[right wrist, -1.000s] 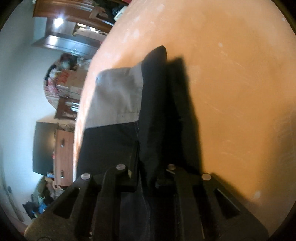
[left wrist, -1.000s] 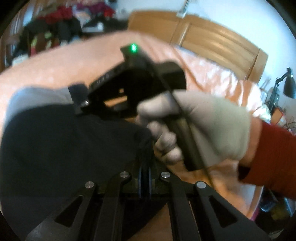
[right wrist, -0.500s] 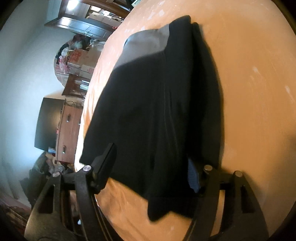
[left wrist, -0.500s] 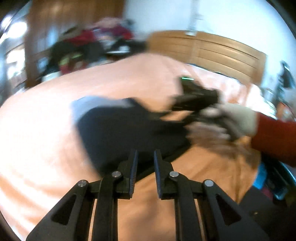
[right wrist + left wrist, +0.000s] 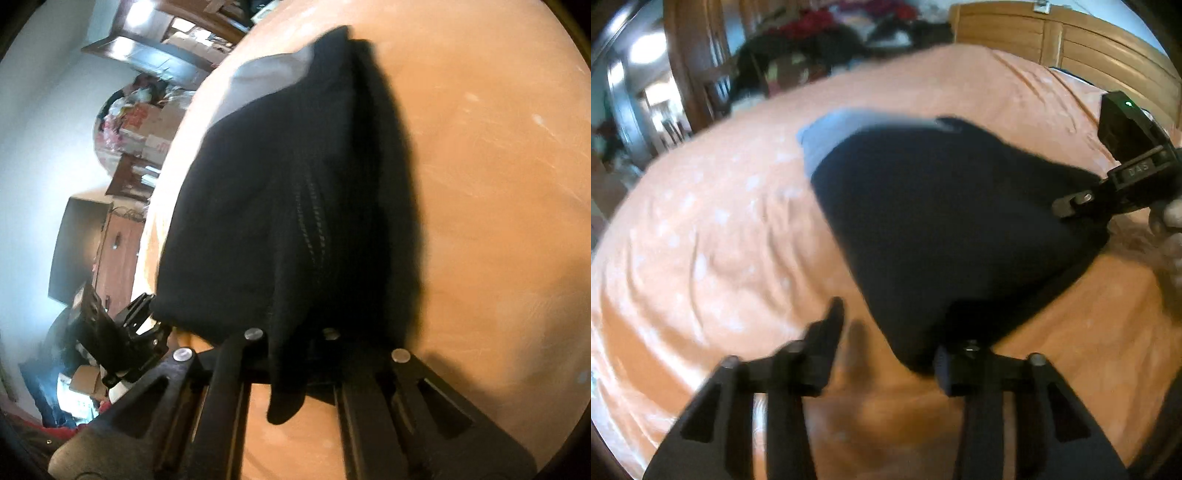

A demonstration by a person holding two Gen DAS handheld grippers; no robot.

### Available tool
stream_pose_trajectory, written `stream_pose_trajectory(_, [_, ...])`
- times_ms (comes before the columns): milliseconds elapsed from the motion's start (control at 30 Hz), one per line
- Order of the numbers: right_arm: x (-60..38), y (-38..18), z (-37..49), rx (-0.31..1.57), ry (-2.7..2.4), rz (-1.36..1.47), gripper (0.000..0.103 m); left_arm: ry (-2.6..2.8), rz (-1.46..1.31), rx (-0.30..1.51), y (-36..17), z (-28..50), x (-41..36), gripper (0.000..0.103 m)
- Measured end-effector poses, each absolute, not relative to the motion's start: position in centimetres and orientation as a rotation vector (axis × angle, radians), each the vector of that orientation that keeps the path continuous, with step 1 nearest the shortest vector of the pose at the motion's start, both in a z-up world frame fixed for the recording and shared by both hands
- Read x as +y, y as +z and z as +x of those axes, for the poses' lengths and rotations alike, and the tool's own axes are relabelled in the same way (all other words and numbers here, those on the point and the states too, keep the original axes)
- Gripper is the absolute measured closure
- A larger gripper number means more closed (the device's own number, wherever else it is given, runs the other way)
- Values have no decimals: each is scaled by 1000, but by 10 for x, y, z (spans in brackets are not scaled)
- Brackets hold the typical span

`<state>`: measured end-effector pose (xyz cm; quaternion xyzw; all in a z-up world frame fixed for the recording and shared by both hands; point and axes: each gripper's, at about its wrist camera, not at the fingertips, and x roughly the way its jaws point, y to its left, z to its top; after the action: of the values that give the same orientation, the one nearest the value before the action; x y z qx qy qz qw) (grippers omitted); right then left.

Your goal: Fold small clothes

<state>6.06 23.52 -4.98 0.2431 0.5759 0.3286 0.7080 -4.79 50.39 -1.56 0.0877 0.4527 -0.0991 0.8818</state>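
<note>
A small black garment (image 5: 942,221) with a grey band (image 5: 842,125) at its far end lies folded on the orange bedsheet (image 5: 701,240). My left gripper (image 5: 890,328) stands wide open at the garment's near corner, and the cloth covers the tip of its right finger. From the right, my right gripper (image 5: 1071,205), held by a gloved hand (image 5: 1171,218), reaches onto the garment's edge. In the right wrist view the black garment (image 5: 280,206) runs between the fingers of the right gripper (image 5: 291,336), which is shut on its near edge. The left gripper (image 5: 125,332) shows at far left.
A wooden headboard (image 5: 1071,40) stands behind the bed. Piled clothes (image 5: 820,44) and a wooden door frame (image 5: 690,66) are at the back left. A dark cabinet and boxes (image 5: 122,122) stand beyond the bed's edge in the right wrist view.
A second ago both grippers were shut on the garment. The left drew back and has opened wide. The right opened wide half a second ago and is now shut on the garment's edge.
</note>
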Motion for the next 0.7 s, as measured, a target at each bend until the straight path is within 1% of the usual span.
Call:
stream_pose_trajectory(33, [231, -55, 59, 1289, 736, 555, 103, -226, 193, 952, -19, -53, 508, 59])
stream_pose_trajectory(100, [234, -55, 58, 1292, 735, 546, 103, -242, 190, 950, -17, -63, 509, 60])
stream_pose_trajectory(133, [237, -54, 59, 1290, 727, 533, 102, -263, 191, 945, -12, -68, 509, 66])
stream_pose_trajectory(167, [241, -51, 61, 1286, 721, 513, 102, -301, 180, 940, -3, -79, 507, 77])
stream_pose_trajectory(200, [244, -49, 62, 1283, 721, 494, 102, -322, 163, 923, 5, -87, 511, 81])
stream_pose_trajectory(300, [246, -47, 61, 1277, 730, 467, 102, -387, 56, 785, 48, -113, 528, 82])
stream_pose_trajectory(367, [246, -48, 61, 1276, 730, 476, 102, -383, -10, 708, 68, -105, 535, 82])
stream_pose_trajectory(400, [245, -49, 61, 1276, 729, 482, 102, -388, -21, 693, 69, -91, 532, 82])
stream_pose_trajectory(467, [244, -49, 60, 1272, 725, 492, 102, -355, 70, 763, 43, -61, 516, 82])
stream_pose_trajectory(500, [242, -49, 59, 1271, 723, 489, 102, -309, 202, 903, 3, -44, 501, 79])
stream_pose_trajectory(533, [238, -51, 56, 1270, 726, 489, 102, -298, 257, 954, -20, -42, 496, 75])
stream_pose_trajectory(567, [233, -54, 54, 1269, 727, 489, 102, -301, 246, 925, -26, -45, 497, 75])
stream_pose_trajectory(600, [232, -55, 54, 1264, 730, 492, 102, -314, 214, 927, -14, -46, 499, 77])
stream_pose_trajectory(633, [231, -56, 53, 1256, 736, 497, 102, -344, 147, 901, 6, -47, 505, 85])
stream_pose_trajectory(667, [230, -58, 53, 1250, 741, 505, 102, -360, 112, 852, 19, -48, 510, 88])
stream_pose_trajectory(700, [228, -61, 52, 1245, 744, 519, 102, -374, 84, 780, 37, -43, 514, 88])
